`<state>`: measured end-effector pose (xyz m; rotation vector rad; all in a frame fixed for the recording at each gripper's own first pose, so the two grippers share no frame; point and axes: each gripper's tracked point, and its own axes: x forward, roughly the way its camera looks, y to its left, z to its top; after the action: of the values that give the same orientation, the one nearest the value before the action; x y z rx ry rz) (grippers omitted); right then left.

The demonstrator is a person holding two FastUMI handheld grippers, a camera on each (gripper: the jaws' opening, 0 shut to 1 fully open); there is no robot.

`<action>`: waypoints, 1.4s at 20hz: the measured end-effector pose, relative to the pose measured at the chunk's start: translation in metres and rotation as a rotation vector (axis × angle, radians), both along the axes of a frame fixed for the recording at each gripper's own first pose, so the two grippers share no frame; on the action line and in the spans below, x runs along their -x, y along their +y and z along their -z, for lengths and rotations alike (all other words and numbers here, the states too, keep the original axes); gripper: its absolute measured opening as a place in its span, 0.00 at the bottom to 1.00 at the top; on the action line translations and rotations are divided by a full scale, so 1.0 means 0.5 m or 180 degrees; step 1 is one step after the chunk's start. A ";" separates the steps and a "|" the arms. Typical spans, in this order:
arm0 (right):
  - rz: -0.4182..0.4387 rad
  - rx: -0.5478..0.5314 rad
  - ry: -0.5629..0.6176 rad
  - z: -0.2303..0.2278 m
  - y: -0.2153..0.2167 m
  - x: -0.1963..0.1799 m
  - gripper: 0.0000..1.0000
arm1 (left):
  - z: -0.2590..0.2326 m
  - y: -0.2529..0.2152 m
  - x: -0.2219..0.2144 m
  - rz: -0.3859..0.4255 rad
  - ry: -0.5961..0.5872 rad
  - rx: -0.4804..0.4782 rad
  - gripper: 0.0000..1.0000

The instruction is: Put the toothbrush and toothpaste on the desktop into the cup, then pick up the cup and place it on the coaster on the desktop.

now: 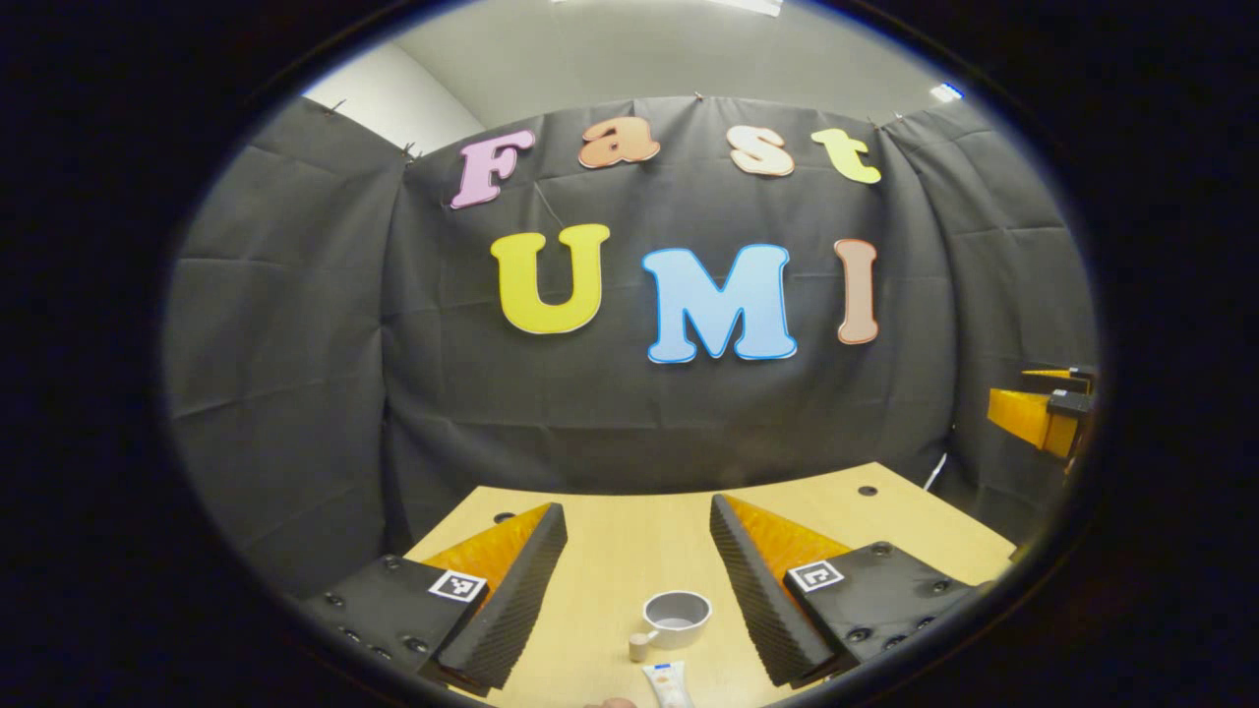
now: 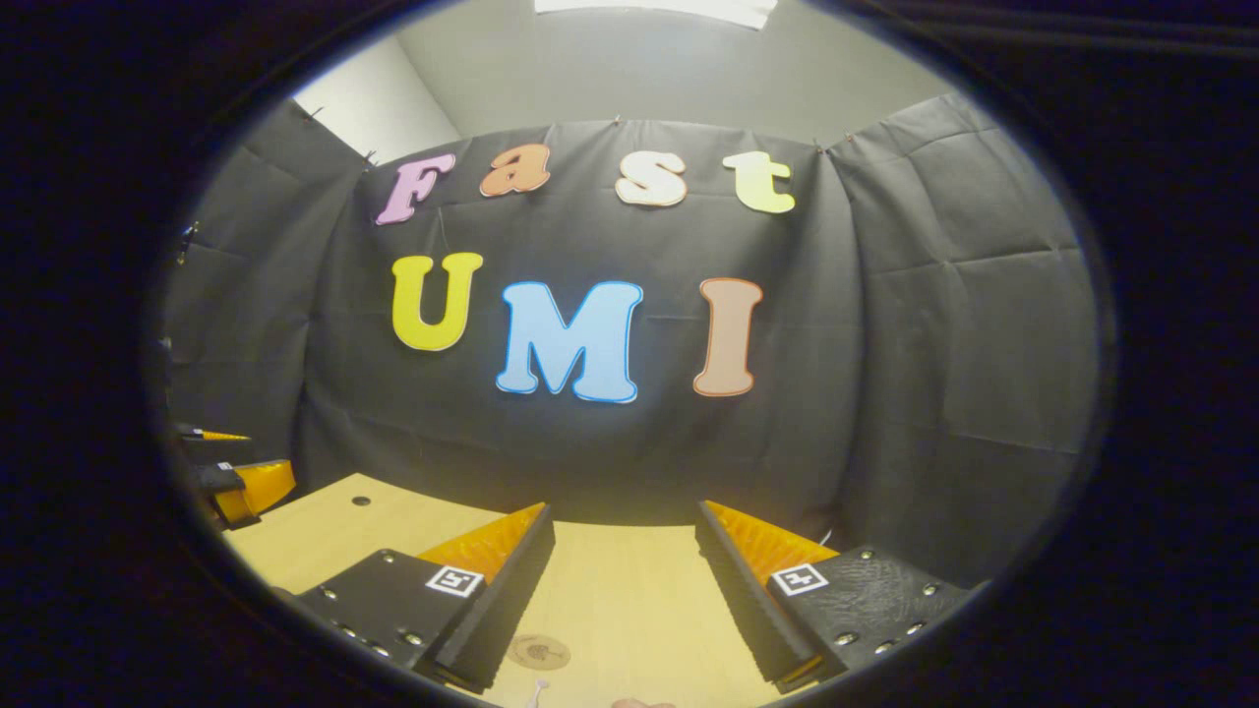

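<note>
In the left gripper view a grey cup with a handle stands on the wooden desktop, between and below my left gripper's open fingers. A white toothpaste tube lies just in front of the cup at the bottom edge. The right gripper shows at the far right, held in the air. In the right gripper view my right gripper is open above the desktop. A round wooden coaster lies near its left finger. A thin pale tip, perhaps the toothbrush, peeks in at the bottom.
Black cloth walls close the booth behind and beside the desk. Small dark holes mark the desktop's far corners. The left gripper appears at the left edge of the right gripper view. A small part of a hand shows at the bottom.
</note>
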<state>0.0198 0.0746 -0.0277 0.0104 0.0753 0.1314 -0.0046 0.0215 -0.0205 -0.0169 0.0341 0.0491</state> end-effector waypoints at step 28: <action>-0.0709 0.0462 0.4171 0.633 0.203 0.200 0.90 | 0.745 -0.039 0.084 0.0092 0.3417 0.0163 0.98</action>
<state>-0.0804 0.1762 -0.3443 -0.0591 1.3973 0.3248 -0.0464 0.0020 -0.3928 -0.0398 1.1088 0.0235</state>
